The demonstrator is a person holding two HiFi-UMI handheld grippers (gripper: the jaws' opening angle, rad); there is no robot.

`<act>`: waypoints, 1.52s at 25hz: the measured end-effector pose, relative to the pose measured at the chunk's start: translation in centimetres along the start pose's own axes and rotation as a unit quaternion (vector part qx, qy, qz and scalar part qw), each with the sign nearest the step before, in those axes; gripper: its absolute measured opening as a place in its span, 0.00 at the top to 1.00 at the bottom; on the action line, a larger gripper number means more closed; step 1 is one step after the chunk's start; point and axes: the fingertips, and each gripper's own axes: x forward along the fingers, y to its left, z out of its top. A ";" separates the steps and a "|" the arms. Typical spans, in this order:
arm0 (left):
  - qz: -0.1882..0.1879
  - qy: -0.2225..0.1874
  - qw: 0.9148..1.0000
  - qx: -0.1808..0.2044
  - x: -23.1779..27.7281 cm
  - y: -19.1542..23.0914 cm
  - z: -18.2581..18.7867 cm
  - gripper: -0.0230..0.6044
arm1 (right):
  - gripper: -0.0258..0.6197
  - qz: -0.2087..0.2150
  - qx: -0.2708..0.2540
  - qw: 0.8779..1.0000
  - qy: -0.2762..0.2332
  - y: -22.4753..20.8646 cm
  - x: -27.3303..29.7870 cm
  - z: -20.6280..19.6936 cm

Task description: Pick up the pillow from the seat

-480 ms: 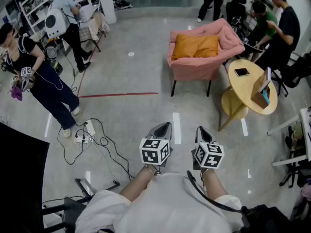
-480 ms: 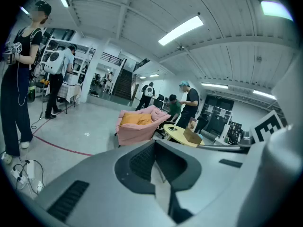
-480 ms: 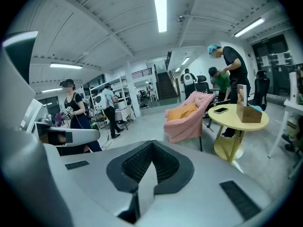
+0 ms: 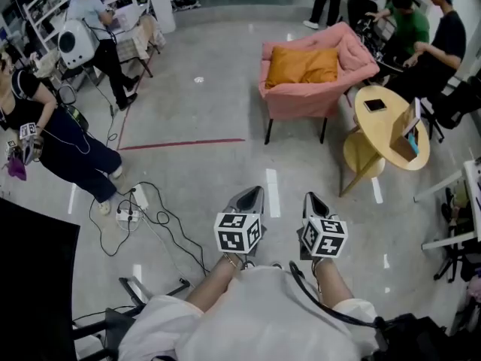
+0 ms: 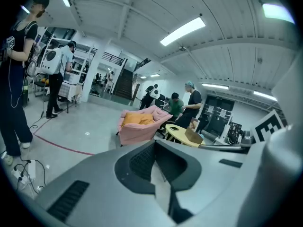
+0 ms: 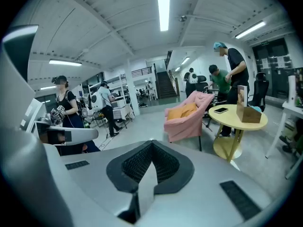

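An orange pillow (image 4: 304, 66) leans against the back of a pink armchair (image 4: 312, 96) across the floor, far ahead of both grippers. The left gripper view shows the pillow (image 5: 137, 120) small on the chair (image 5: 142, 129); in the right gripper view the pillow (image 6: 182, 111) rests on the same chair (image 6: 189, 119). My left gripper (image 4: 252, 195) and right gripper (image 4: 310, 199) hang side by side over bare floor, close to my body. Both are shut with nothing between their jaws.
A round yellow table (image 4: 391, 130) with a phone and a box stands right of the chair. People sit and stand behind it (image 4: 421, 28). A person (image 4: 52, 141) stands at the left near a power strip and cables (image 4: 131, 216). A red line (image 4: 180, 144) crosses the floor.
The view has shifted slightly: the chair and table sit a little higher in frame, and the person at the left has moved leftward. Both grippers keep their places, still shut.
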 end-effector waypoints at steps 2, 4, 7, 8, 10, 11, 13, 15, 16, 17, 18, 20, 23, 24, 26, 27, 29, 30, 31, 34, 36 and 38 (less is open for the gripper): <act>0.000 0.000 1.000 -0.002 -0.5 0.8 -0.1 0.95 | 0.92 -0.002 -0.002 1.000 0.001 0.8 0.1 -0.1; 0.003 0.000 1.000 -0.005 -0.9 1.7 -0.2 0.95 | 0.92 -0.002 -0.003 1.000 0.000 1.4 0.1 -0.3; 0.010 0.003 1.000 -0.016 -1.2 3.0 -0.5 0.95 | 0.91 -0.005 0.007 1.000 -0.005 1.8 0.1 -0.6; 0.011 0.003 1.000 -0.020 -1.3 3.3 -0.5 0.95 | 0.91 -0.008 0.013 1.000 -0.004 1.7 0.2 -0.7; 0.011 0.003 1.000 -0.020 -1.5 3.8 -0.5 0.95 | 0.91 -0.017 0.022 1.000 -0.001 1.4 0.5 -0.9; 0.011 0.003 1.000 -0.019 -1.5 4.1 -0.5 0.95 | 0.91 -0.022 0.024 0.999 0.001 1.3 0.7 -1.0; 0.012 0.004 1.000 -0.021 -1.3 4.7 -0.4 0.95 | 0.91 -0.030 0.026 0.999 0.003 1.0 1.0 -1.1; 0.013 0.002 1.000 -0.027 -0.8 5.2 -0.2 0.95 | 0.91 -0.034 0.026 0.999 0.007 0.9 1.5 -1.0; 0.012 0.002 1.000 -0.029 -0.6 5.4 0.0 0.95 | 0.91 -0.035 0.025 0.999 0.010 0.7 1.8 -1.0; 0.012 0.001 0.999 -0.030 -0.2 5.5 0.1 0.95 | 0.91 -0.035 0.026 0.999 0.012 0.5 2.2 -1.0; 0.011 0.001 0.999 -0.030 0.1 5.6 0.2 0.95 | 0.91 -0.036 0.027 0.999 0.014 0.3 2.5 -1.0; 0.012 0.003 1.000 -0.029 1.0 5.8 0.4 0.95 | 0.91 -0.037 0.032 0.999 0.017 -0.5 3.4 -0.9; 0.018 0.006 1.000 -0.025 2.5 6.2 0.7 0.95 | 0.91 -0.034 0.043 0.998 0.020 -1.6 5.3 -0.3; 0.021 0.008 1.000 -0.022 3.1 6.4 0.9 0.95 | 0.91 -0.032 0.047 0.998 0.020 -2.0 6.0 0.0; 0.027 0.011 0.999 -0.017 4.6 6.9 1.4 0.95 | 0.91 -0.029 0.055 0.998 0.021 -2.7 7.4 0.7; 0.029 0.013 0.999 -0.016 5.3 7.1 1.7 0.95 | 0.91 -0.028 0.059 0.998 0.023 -3.2 8.2 1.0; 0.034 0.013 0.999 -0.015 6.8 7.5 2.7 0.95 | 0.91 -0.023 0.068 0.997 0.027 -4.0 9.7 1.7; 0.036 0.012 0.999 -0.014 7.6 7.6 3.2 0.95 | 0.91 -0.019 0.072 0.997 0.029 -4.3 10.5 2.1; 0.037 0.012 0.999 -0.012 8.5 7.7 3.8 0.95 | 0.91 -0.015 0.076 0.997 0.032 -4.7 11.2 2.5; 0.040 0.013 0.999 -0.015 11.1 7.9 5.1 0.95 | 0.91 -0.009 0.074 0.996 0.038 -5.8 12.9 3.5; 0.036 0.014 0.999 -0.014 12.9 7.5 5.8 0.95 | 0.91 -0.010 0.073 0.997 0.038 -6.8 13.9 4.4; 0.030 0.019 0.999 -0.009 14.7 7.0 6.1 0.95 | 0.91 -0.013 0.079 0.996 0.037 -8.2 14.9 5.1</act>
